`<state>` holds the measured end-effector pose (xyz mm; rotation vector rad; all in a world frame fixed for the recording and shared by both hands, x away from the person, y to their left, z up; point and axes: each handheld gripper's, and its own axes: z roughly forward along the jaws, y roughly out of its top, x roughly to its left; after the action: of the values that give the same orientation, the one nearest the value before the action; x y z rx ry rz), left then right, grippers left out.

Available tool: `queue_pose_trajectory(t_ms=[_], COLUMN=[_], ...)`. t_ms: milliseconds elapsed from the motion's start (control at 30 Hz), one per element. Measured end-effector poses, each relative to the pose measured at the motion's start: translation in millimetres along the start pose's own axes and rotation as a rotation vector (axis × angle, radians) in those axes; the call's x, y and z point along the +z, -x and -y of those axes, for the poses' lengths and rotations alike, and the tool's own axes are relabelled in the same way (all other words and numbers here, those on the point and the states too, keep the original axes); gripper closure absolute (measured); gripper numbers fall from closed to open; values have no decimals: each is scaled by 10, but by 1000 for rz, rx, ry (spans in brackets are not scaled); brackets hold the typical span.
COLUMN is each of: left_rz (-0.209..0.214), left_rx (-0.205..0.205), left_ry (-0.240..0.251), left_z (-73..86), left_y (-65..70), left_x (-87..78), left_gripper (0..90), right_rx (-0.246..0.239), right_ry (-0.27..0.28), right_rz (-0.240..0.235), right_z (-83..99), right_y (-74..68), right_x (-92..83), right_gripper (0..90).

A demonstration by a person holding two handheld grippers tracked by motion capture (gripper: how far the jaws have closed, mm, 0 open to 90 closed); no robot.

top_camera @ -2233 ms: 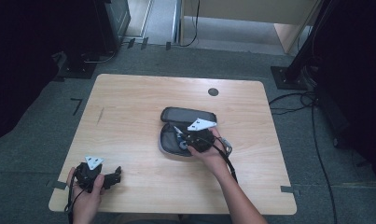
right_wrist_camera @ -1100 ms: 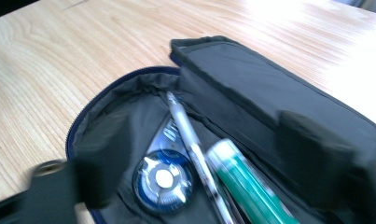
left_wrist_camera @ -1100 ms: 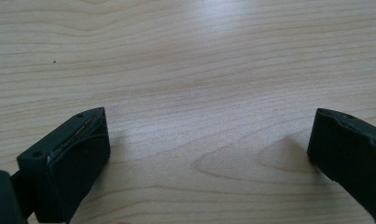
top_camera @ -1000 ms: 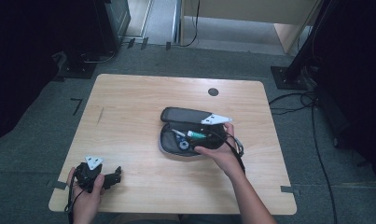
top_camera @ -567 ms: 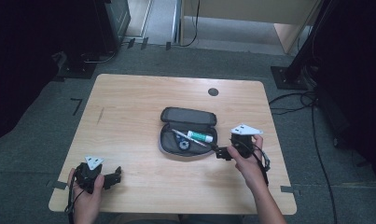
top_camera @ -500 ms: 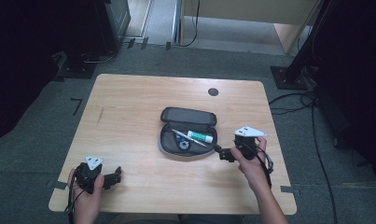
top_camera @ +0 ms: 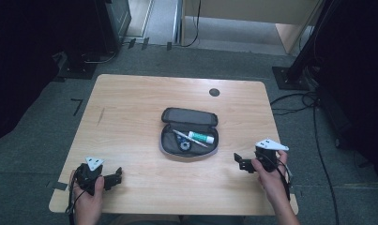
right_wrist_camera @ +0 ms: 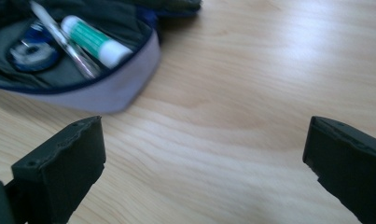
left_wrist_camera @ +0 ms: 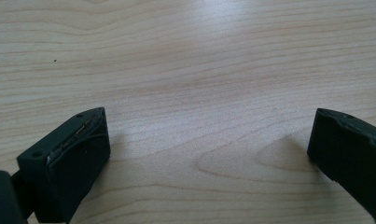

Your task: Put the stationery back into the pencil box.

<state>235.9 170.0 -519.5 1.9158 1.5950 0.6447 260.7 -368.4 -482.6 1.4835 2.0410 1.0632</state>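
Observation:
An open grey pencil case (top_camera: 189,133) lies mid-table, its lid folded back. Inside it lie a white-and-green tube (top_camera: 201,137), a pen (top_camera: 190,138) and a blue round tape roll (top_camera: 182,142); the right gripper view shows the case (right_wrist_camera: 106,88), tube (right_wrist_camera: 96,41), pen (right_wrist_camera: 66,39) and roll (right_wrist_camera: 34,49) at upper left. My right gripper (top_camera: 240,161) (right_wrist_camera: 209,163) is open and empty, low over the table right of the case. Near the front left corner my left gripper (top_camera: 115,176) (left_wrist_camera: 209,154) is open over bare wood.
The wooden table (top_camera: 130,108) has a round cable hole (top_camera: 214,92) at its far side. Dark equipment stands (top_camera: 79,61) and cables (top_camera: 313,101) surround the table on the carpet.
My right gripper has pulled out of the pencil case and moved right and toward the front edge, leaving the tube, pen and roll inside. The left gripper has stayed put.

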Motion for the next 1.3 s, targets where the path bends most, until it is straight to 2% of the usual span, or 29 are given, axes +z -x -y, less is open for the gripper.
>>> queue_pose_trajectory(t_ms=[100,300,600,767,933,1067,1233,1300], left_rz=[-3,-8,-9,-10,-10,-10,-12,-12], left_rx=[-2,-9,-10,-13,-13,-13,-13,-14], left_ry=[-1,-1,-1,0,0,0,0,0], left_z=[1,4,5,6,6,6,5,5], left_y=[4,15,16,19,19,19,19,20], left_x=[-2,-6,-6,-5,-6,-5,-5,-5], left_gripper=[0,0,0,0,0,0,0,0], right_rx=[18,22,61,44,54,43,7,6], right_ry=[-15,-56,-90,-102,-113,-115,-100,-100], right_rz=[15,50,114,135,156,172,139,138], right_z=[127,333,521,608,728,769,797,798], right_y=[97,262,506,557,613,600,618,620], right_x=[-34,-93,-198,-284,-343,-373,-385,-386], right_gripper=[0,0,0,0,0,0,0,0])
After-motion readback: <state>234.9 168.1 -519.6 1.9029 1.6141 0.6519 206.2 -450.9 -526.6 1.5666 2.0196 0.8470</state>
